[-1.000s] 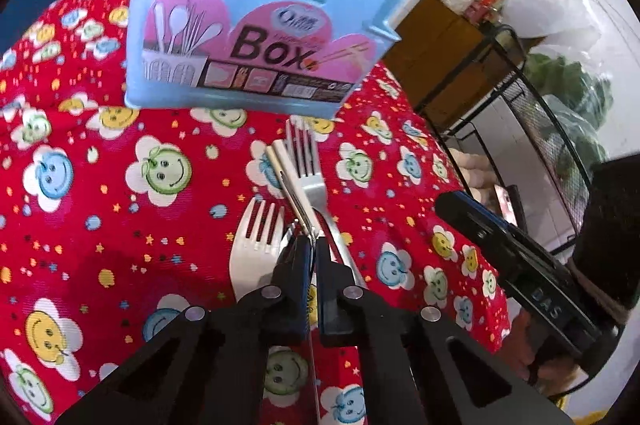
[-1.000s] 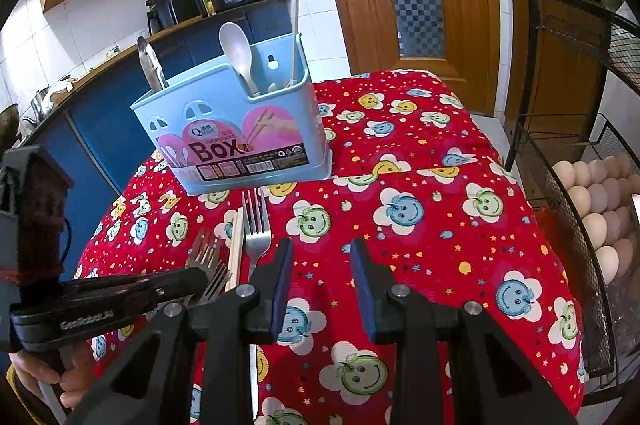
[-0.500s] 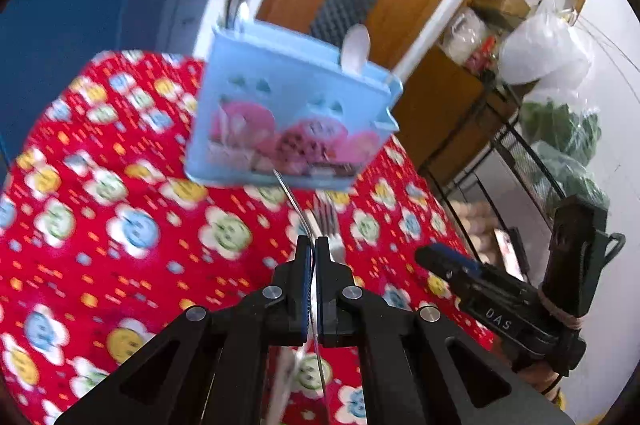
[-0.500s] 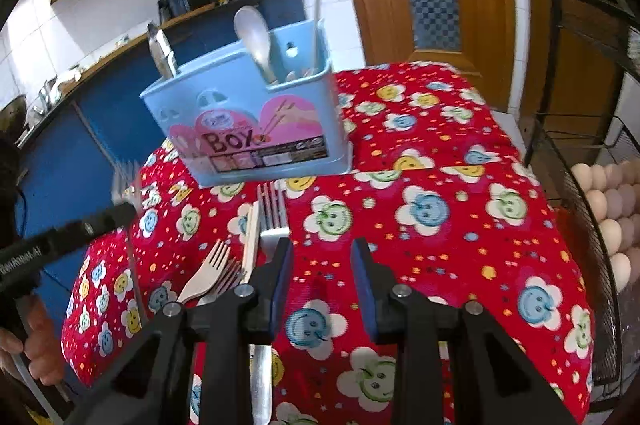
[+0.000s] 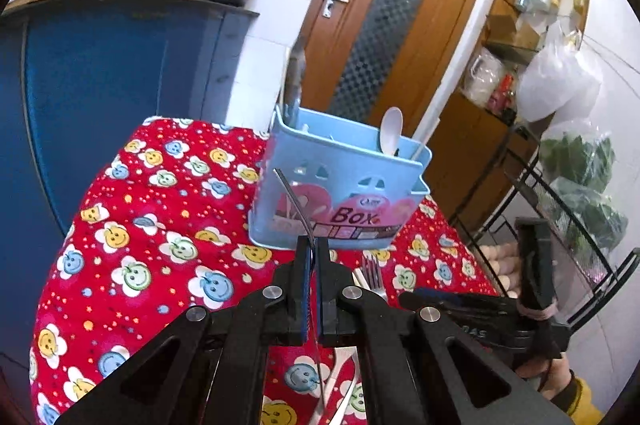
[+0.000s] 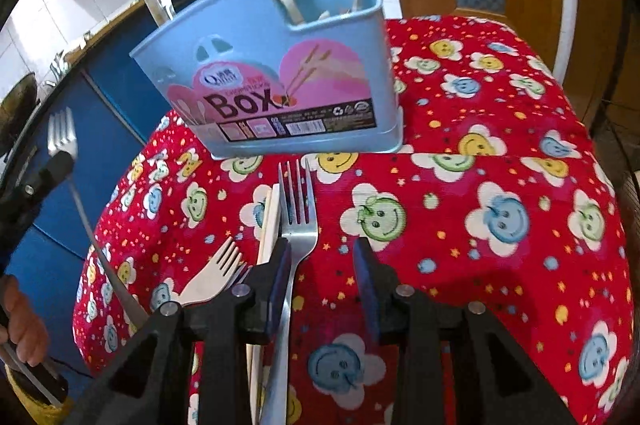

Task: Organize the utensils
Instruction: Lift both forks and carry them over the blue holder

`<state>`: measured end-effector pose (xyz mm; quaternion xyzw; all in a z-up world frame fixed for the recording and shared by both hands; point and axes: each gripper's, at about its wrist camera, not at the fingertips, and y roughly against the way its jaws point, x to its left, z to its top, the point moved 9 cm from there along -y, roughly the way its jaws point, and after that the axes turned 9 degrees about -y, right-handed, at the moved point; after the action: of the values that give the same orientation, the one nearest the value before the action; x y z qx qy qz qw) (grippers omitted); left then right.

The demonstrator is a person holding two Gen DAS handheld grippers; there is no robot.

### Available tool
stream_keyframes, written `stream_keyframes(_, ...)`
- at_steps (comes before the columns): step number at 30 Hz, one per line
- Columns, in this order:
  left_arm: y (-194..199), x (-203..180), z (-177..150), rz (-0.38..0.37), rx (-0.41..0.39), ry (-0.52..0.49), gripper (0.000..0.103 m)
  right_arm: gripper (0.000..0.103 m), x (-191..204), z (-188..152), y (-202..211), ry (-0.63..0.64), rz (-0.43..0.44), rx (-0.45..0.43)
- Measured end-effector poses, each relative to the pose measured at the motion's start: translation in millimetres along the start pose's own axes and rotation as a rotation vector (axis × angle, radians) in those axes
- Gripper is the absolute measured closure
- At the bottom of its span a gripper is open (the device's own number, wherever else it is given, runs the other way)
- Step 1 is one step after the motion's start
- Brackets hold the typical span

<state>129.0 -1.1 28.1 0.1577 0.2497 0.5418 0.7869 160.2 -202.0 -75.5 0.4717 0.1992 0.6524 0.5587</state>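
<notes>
Two risks sit ahead of you: your left gripper [image 5: 311,257], clamped thin on a lifted metal fork [image 6: 61,133] short of the blue utensil box [image 6: 280,81], could let it swivel, while your right gripper [image 6: 322,265], jaws apart over the second fork [image 6: 297,209], may nudge the chopstick [image 6: 269,225] beside it.

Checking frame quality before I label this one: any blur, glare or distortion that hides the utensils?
Left wrist view: heavy fisheye bending, dark corners; the blue box reads sharp, the fork in the left gripper shows edge-on, a thin sliver. Right wrist view: that fork's tines are smeared, the table fork is crisp; no strong glare.
</notes>
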Motion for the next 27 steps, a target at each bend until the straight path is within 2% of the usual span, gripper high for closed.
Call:
stream_keyframes(6, 8, 11, 8, 0.017, -0.028, 0.011, 0.102, 0.068, 4, 7, -16, 0.057, -0.016, 0.025)
stream_keyframes(15, 5, 19, 5, 0.021, -0.027, 0.022, 0.102, 0.064, 17, 16, -33, 0.157, -0.032, 0.053)
stream_keyframes(19, 3, 20, 4, 0.017, -0.026, 0.028, 0.102, 0.065, 21, 24, -41, 0.151, 0.011, 0.067)
stream_keyframes(21, 3, 20, 4, 0.015, -0.026, 0.030, 0.102, 0.068, 21, 30, -44, 0.119, 0.050, 0.075)
stream_keyframes(25, 2, 19, 4, 0.012, -0.024, 0.021, 0.102, 0.080, 16, 35, -46, 0.066, 0.114, 0.087)
stream_keyframes(27, 1, 17, 4, 0.013, -0.025, 0.014, 0.102, 0.081, 14, 34, -45, 0.051, 0.132, 0.086)
